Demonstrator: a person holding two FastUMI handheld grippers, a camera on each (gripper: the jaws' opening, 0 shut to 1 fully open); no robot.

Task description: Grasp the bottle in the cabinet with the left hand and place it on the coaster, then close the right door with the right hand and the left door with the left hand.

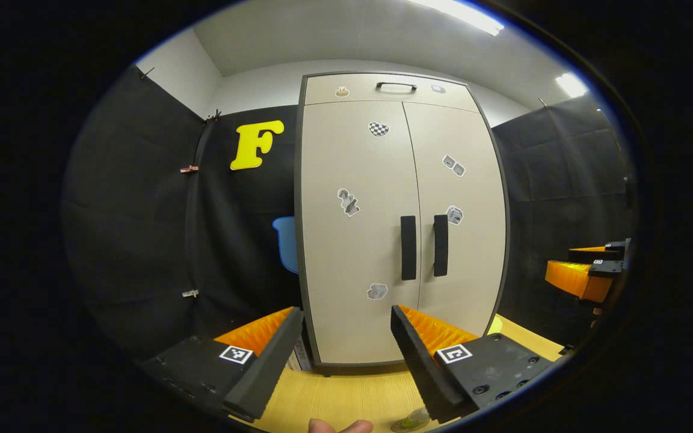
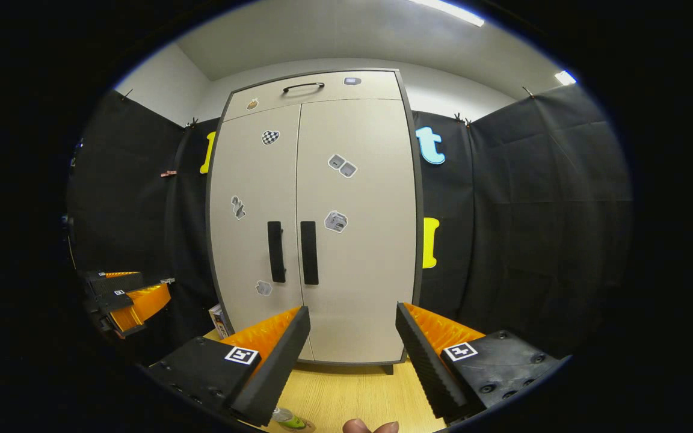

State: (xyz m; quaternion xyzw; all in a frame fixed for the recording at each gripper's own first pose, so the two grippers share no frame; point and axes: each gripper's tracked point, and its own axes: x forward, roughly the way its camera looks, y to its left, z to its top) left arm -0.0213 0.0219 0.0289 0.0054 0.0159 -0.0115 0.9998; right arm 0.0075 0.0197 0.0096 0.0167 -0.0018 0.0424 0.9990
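The tall beige two-door cabinet (image 1: 403,222) stands upright on the light wooden desk (image 1: 346,394), both doors shut, their two black vertical handles (image 1: 408,248) side by side. At the bottom edge a clear bottle with a green base (image 1: 411,421) barely shows on the desk; its axis cannot be told. The left tool (image 1: 346,349) is spread wide, holding nothing. The right tool (image 2: 352,352) is likewise spread, touching nothing

One cabinet (image 1: 358,240) stands on the wooden table (image 1: 346,397), with two doors, the left door (image 1: 355,252) and the right door (image 1: 461,264), and two vertical door handles (image 1: 408,248). One top drawer (image 1: 382,90) carries one handle. One bottle (image 2: 286,417) shows at the table's near edge.
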